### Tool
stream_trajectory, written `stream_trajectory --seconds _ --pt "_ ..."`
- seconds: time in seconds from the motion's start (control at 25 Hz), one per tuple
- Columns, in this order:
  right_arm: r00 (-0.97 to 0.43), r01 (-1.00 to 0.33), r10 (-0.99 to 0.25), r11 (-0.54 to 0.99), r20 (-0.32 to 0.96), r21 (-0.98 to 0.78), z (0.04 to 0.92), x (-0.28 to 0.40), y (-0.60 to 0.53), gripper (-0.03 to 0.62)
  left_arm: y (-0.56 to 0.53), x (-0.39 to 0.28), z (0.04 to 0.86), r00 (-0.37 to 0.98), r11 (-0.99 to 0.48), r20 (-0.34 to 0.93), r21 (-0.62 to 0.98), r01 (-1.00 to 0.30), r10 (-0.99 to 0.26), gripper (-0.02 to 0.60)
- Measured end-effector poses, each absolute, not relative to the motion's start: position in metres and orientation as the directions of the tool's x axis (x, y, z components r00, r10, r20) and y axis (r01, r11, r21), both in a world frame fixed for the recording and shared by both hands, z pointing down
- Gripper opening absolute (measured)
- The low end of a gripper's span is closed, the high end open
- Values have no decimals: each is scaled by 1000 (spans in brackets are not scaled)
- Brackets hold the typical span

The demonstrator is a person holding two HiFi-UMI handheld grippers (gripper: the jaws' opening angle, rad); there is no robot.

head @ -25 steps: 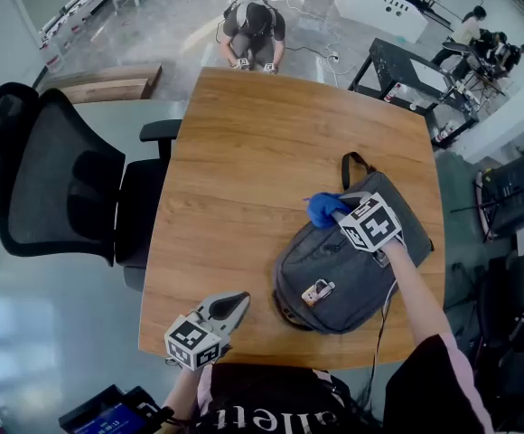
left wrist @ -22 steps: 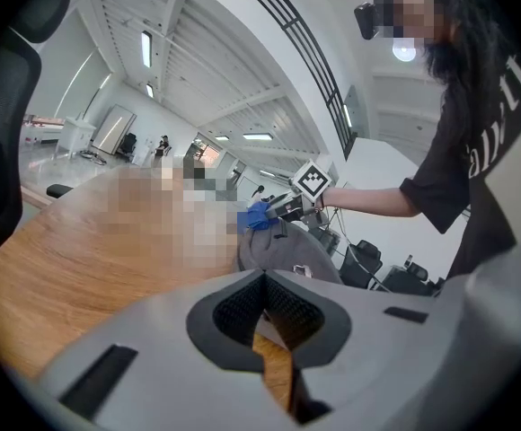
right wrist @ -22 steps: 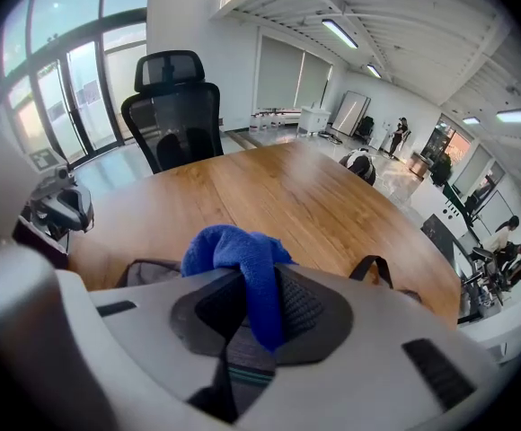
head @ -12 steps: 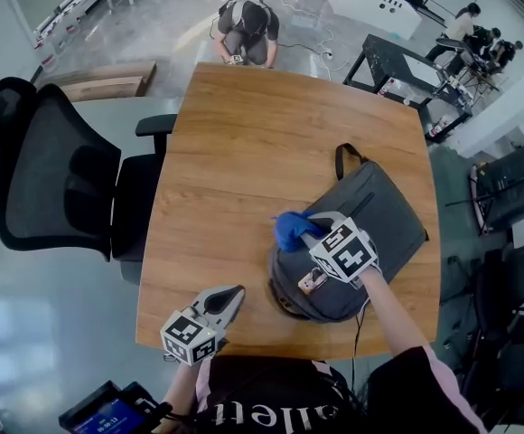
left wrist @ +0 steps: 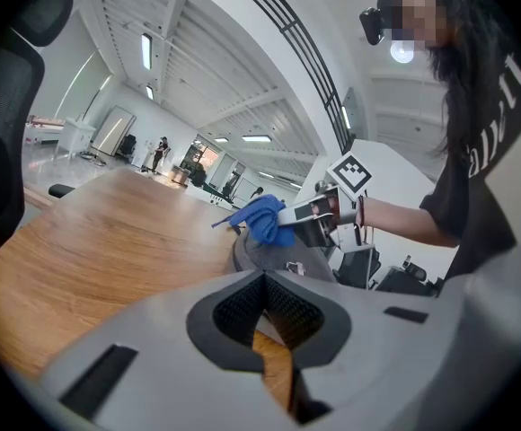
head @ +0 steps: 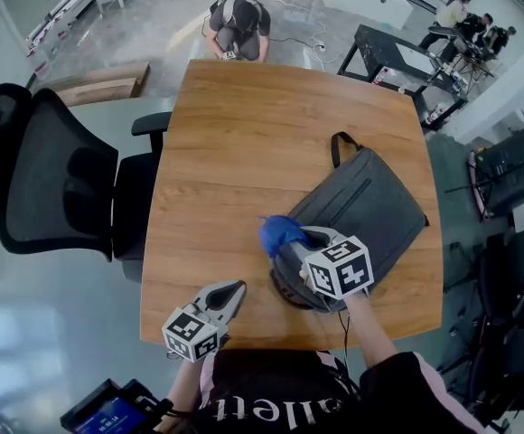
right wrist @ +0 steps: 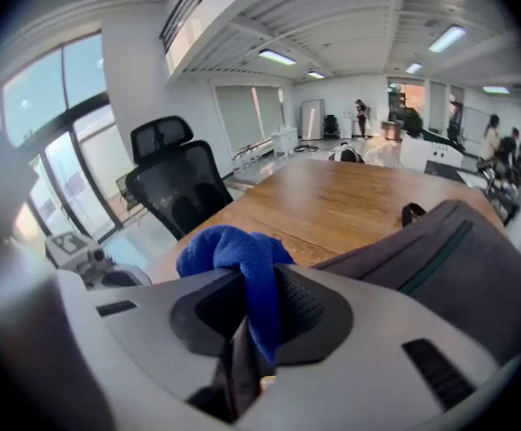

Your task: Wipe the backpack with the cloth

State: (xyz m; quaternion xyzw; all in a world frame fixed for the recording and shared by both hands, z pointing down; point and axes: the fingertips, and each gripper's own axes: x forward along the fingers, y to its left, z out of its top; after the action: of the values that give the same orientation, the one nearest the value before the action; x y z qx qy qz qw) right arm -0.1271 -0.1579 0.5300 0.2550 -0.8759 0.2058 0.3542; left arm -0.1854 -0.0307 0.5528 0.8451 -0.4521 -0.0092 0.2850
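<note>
Right gripper [head: 304, 240] pinching blue cloth [head: 280, 232] at near-left edge of grey backpack [head: 375, 202].

Backpack lies flat on the right half of the wooden table [head: 244, 125]. Its long axis runs diagonally from the near edge toward the far right, and the carry handle [head: 338, 146] points away from the person. The right gripper view shows the jaws clamped on a fold of cloth [right wrist: 247, 272], with the wad bulging ahead of them. Cloth probably touches the fabric, though contact isn't clear. Left gripper [head: 227, 296] has its jaws pressed together, empty, at the near table edge beside the bag. To wipe well, I'd keep the wad, not the jaw tips, on the fabric. Stroke along the diagonal with light downward pressure, and set the left gripper on the bag if it slides.
</note>
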Motion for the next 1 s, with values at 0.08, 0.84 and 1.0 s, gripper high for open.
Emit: stream_trajectory --seconds 0.08,0.84,1.0 --pt "-653 -637 -304 715 693 -287 524 -125 -152 78 -29 -183 552 596 -433 245 491 -756 -765 -2" --pt "-545 -752 -303 589 782 -296 567 -36 -95 78 -15 -160 550 563 -396 250 493 -774 -788 -2" --pt "-528 -766 -304 573 793 -290 569 -5 -78 78 -17 -146 548 567 -405 248 486 -774 -786 -2"
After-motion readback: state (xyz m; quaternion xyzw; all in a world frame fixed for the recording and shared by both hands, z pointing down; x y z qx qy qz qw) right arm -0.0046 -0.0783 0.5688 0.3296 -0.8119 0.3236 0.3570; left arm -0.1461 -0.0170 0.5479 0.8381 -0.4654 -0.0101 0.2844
